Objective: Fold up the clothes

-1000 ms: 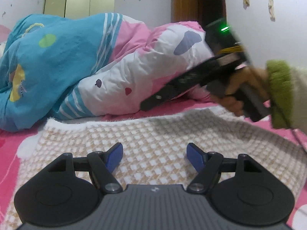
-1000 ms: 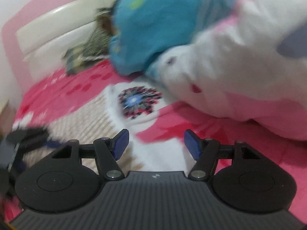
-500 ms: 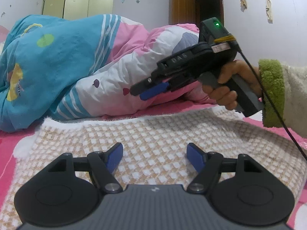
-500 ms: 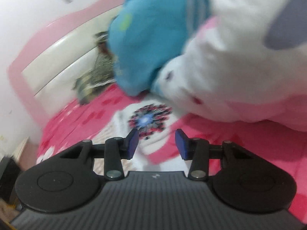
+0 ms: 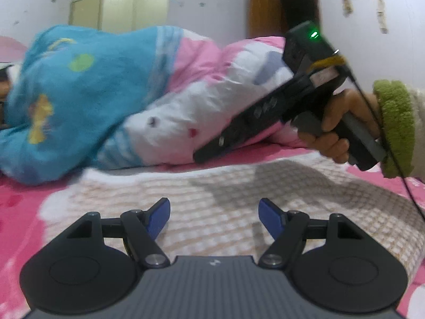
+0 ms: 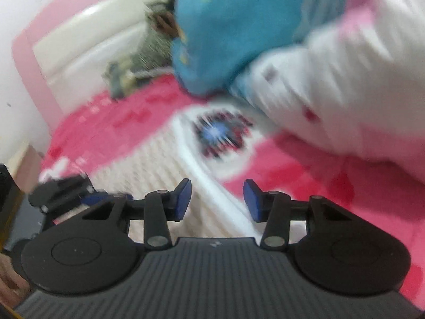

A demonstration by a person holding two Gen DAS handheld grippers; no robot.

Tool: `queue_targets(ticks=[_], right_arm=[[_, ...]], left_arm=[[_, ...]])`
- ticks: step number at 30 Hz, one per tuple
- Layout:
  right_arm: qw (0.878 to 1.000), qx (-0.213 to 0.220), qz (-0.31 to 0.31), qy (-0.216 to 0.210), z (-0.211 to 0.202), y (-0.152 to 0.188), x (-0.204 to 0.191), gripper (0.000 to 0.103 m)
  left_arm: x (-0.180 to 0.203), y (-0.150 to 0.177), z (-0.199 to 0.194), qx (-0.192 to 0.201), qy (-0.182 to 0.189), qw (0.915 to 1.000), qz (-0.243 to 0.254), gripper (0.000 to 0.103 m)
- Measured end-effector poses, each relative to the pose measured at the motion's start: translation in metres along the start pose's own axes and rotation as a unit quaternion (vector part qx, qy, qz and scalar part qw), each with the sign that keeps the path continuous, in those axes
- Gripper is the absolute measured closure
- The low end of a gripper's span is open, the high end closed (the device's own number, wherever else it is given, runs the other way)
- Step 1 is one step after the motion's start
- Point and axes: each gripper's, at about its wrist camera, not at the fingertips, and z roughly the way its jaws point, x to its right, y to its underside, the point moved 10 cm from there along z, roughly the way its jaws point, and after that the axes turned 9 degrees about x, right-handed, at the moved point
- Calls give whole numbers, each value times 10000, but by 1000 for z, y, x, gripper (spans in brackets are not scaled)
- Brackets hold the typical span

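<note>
The checked top (image 5: 212, 202) is spread flat on the bed (image 5: 16, 207) for folding, and nothing is held by the wide left gripper (image 5: 214, 214) or the half-open right gripper (image 6: 217, 197).

Behind the bed you see a rumpled duvet (image 5: 111, 98), blue at one end, pink and white at the other, lying on a pink sheet (image 5: 16, 212). A pale wardrobe (image 5: 119, 10) stands against the far wall, beside an open wooden door (image 5: 265, 10). A pink headboard (image 6: 79, 34) frames a dark bundle (image 6: 143, 61).
</note>
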Motion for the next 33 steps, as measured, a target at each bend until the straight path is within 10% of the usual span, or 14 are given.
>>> queue_targets(ticks=[8, 14, 21, 24, 33], right_arm=[[9980, 242, -400, -420, 90, -50, -58, 24], [9987, -493, -132, 46, 161, -40, -39, 24], [9970, -689, 174, 319, 158, -26, -39, 90], [9966, -543, -129, 609, 156, -32, -48, 94], [9943, -12, -717, 792, 162, -73, -75, 95]], left_arm=[[-87, 11, -35, -255, -1012, 9920, -704, 25], [-127, 54, -30, -799, -638, 9811, -1643, 36], [-138, 55, -41, -548, -216, 9704, -2342, 68], [-140, 56, -41, -507, -164, 9652, -2559, 88], [-158, 53, -50, -363, -313, 9538, -2966, 91]])
